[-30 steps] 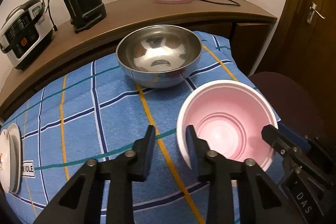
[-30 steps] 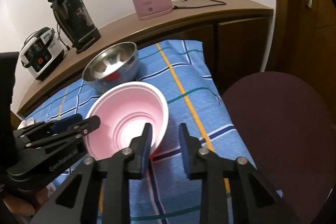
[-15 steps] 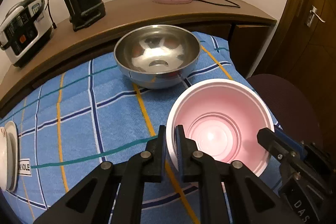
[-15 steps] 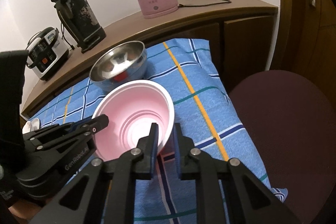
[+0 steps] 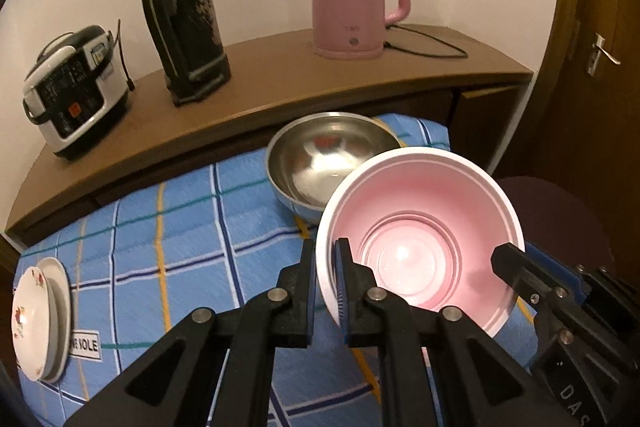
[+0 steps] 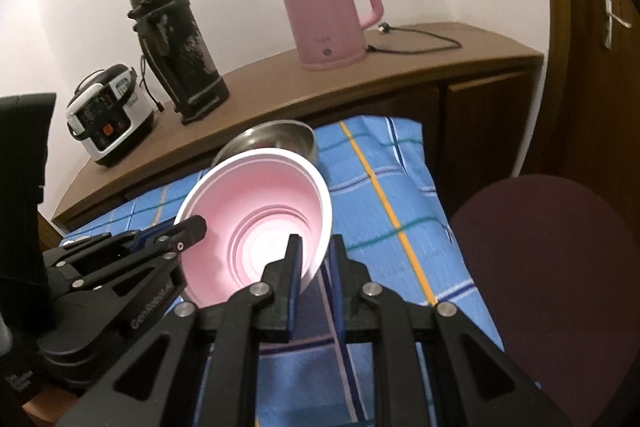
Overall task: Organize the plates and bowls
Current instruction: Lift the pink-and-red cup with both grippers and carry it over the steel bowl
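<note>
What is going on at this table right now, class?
A person works two handheld grippers. The left gripper and right gripper are each clamped on opposite rims of the pink plastic bowl, holding it above the blue checked tablecloth, just in front of the shiny steel bowl.

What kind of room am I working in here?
Probably a home kitchen or dining corner: a pink kettle and a multicooker stand on a wooden counter, and bowls and plates sit on a checked tablecloth.
</note>
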A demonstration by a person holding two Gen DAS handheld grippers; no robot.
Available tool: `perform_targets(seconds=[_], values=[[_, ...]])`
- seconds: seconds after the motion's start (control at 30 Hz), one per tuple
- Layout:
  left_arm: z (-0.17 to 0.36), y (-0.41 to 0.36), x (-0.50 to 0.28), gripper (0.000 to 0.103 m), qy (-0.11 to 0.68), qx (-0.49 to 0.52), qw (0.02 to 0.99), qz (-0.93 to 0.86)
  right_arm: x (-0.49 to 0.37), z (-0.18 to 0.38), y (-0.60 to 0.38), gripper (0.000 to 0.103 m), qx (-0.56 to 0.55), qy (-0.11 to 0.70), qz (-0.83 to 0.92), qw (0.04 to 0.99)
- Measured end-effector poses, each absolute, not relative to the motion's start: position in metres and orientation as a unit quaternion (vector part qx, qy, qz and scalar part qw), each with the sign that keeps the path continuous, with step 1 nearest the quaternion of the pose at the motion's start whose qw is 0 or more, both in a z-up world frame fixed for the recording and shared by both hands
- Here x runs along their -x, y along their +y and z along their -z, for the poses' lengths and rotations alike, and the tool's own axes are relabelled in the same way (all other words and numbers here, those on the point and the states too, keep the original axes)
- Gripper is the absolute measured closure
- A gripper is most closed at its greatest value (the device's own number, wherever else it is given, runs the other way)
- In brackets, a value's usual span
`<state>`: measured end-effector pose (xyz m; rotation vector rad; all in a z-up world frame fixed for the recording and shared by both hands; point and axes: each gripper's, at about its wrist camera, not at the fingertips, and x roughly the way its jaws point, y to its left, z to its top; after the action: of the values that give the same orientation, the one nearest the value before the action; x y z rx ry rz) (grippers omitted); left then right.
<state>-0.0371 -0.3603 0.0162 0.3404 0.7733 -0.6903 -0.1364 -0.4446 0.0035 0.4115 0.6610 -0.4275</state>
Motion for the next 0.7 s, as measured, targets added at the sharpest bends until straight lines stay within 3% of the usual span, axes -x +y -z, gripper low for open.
perform_targets(seconds=[0.7], values=[[-0.042, -0.390, -0.025, 0.092, 0.332, -0.168, 0.875, 0.309, 0.063, -0.033, -0.466, 0.090, -0.166, 0.297, 0.217, 0.915]])
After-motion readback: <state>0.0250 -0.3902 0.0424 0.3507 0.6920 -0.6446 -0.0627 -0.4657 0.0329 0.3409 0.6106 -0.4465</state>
